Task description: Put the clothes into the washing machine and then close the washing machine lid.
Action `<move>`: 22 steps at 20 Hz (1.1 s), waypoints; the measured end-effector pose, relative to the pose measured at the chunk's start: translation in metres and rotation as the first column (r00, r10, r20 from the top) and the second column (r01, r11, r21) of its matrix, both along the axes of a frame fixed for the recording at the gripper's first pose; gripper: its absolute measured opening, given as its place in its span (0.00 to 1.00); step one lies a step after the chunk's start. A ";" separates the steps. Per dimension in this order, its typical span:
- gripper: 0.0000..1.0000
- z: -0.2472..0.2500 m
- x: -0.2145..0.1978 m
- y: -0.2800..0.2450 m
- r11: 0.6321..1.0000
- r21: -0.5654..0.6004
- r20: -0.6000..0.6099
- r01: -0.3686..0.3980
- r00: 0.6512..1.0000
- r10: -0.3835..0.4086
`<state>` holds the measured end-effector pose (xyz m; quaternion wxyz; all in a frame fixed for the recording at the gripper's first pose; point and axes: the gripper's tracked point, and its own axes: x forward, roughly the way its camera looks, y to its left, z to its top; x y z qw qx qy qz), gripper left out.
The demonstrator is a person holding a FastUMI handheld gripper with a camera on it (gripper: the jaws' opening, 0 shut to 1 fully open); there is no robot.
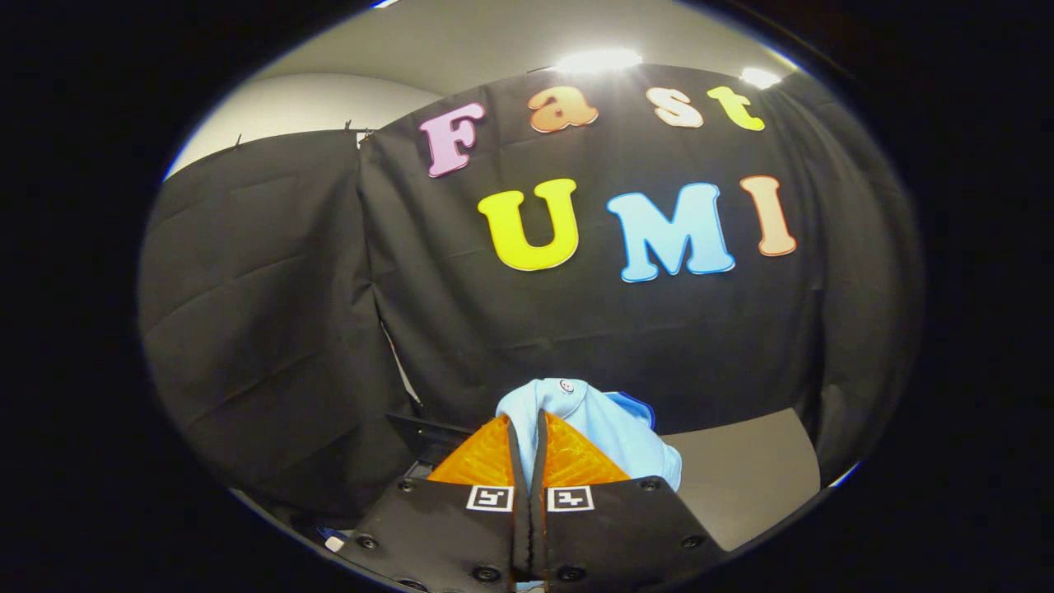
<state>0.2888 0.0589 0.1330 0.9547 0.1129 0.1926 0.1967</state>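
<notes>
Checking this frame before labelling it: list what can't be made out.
- Light blue cloth garment, gripper view: its lower part is hidden behind the shut gripper that pinches it.
- Grey flat surface: partly covered by the garment and gripper.
- Dark object beside the fingers: too cut off to identify.

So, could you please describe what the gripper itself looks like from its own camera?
The gripper has two wedge-shaped fingers with ribbed faces, tapering toward the tips. Each sits on a flat black plate with dark round screws, and each plate carries a small square black-and-white marker by the centre seam. No cables show.
</notes>
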 end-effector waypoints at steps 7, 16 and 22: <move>0.01 0.009 -0.005 0.101 0.990 0.019 0.004 -0.137 0.991 0.137; 0.01 0.012 -0.014 0.214 0.961 0.044 -0.009 -0.274 0.961 0.275; 0.01 -0.018 -0.015 0.266 0.946 0.020 -0.049 -0.323 0.945 0.323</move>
